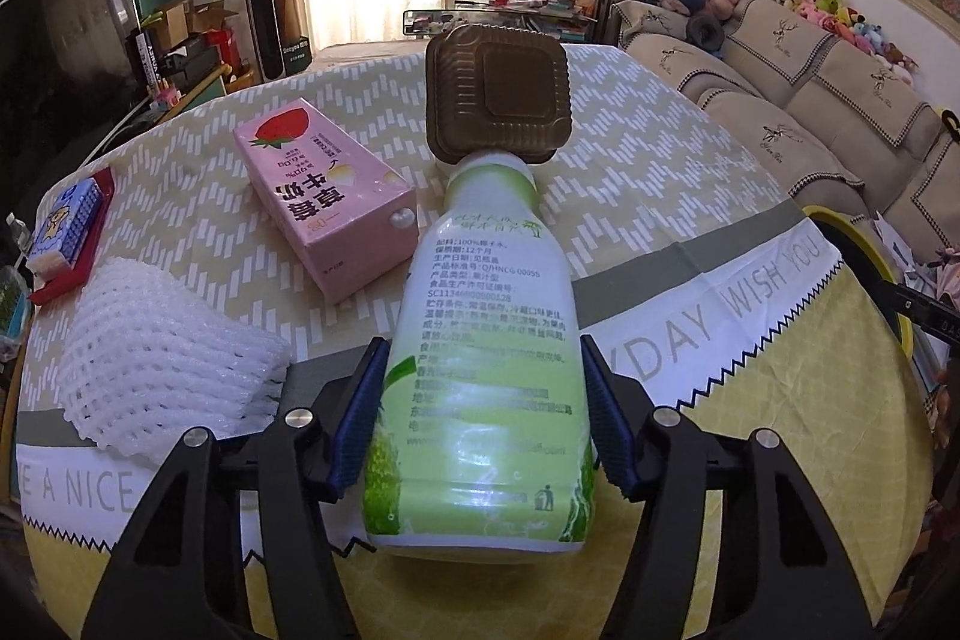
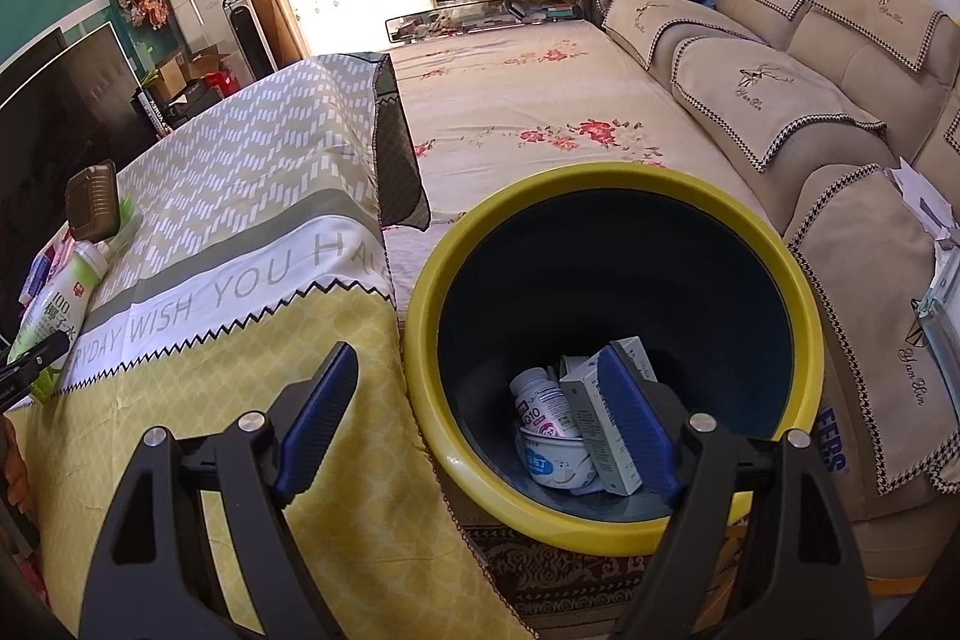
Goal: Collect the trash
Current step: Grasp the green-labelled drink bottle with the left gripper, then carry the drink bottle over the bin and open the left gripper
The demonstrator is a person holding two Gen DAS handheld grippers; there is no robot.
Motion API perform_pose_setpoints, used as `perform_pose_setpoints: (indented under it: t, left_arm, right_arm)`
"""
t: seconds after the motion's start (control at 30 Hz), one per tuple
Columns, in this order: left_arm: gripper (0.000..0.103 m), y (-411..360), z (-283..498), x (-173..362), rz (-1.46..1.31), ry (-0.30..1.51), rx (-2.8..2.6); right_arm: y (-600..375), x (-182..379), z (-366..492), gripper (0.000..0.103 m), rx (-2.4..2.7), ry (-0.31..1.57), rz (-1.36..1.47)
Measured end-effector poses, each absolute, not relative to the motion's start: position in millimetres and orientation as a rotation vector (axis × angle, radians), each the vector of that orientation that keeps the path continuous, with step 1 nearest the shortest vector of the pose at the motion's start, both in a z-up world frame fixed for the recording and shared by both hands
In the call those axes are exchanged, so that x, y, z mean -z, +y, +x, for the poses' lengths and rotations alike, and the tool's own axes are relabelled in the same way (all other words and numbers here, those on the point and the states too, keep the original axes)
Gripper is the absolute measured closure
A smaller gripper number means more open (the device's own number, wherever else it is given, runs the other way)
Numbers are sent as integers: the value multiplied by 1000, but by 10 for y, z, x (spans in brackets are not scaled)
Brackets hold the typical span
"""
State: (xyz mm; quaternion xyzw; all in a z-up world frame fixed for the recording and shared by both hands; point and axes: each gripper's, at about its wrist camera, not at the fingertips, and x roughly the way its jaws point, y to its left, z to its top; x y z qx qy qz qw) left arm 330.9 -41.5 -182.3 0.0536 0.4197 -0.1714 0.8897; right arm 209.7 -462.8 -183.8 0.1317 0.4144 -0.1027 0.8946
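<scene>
A green-and-white drink bottle [image 1: 486, 268] lies on the table's cloth [image 1: 690, 172], its cap toward a brown ribbed food container [image 1: 498, 100]. My left gripper [image 1: 483, 346] is shut on the bottle's body, with both blue pads against its sides. The bottle [image 2: 60, 304] and the container [image 2: 90, 202] also show at the far left of the right wrist view. A pink strawberry milk carton [image 1: 324, 196] and a white foam net [image 1: 162, 352] lie to the left. My right gripper [image 2: 474, 355] hangs open and empty over the yellow-rimmed bin [image 2: 600, 178], which holds a small white bottle [image 2: 540, 400], a box [image 2: 591, 418] and a cup [image 2: 558, 466].
A red tray [image 1: 66, 274] with a blue pack sits at the table's left edge. The bin stands on the floor at the table's right corner, beside a beige sofa [image 2: 840, 112]. A flowered cover [image 2: 528, 112] stretches behind the bin. A dark TV screen [image 1: 60, 40] stands at the left.
</scene>
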Motion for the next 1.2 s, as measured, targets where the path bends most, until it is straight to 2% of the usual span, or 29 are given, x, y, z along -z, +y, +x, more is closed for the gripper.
perform_pose_setpoints:
  t: [0.13, 0.67, 0.93, 1.2]
  left_arm:
    - [51, -438, 3314, 1828, 113, 883, 361]
    - [52, -518, 3099, 1776, 171, 858, 381]
    - [52, -587, 2732, 1573, 105, 830, 439]
    - [52, -976, 2347, 1301, 134, 781, 548]
  right_arm:
    - [-4625, 1840, 2103, 25, 210, 861, 272]
    - [-4682, 1779, 2064, 25, 205, 844, 281]
    - [-4808, 1754, 1989, 25, 211, 827, 312]
    - [-4881, 1675, 1895, 25, 201, 796, 327]
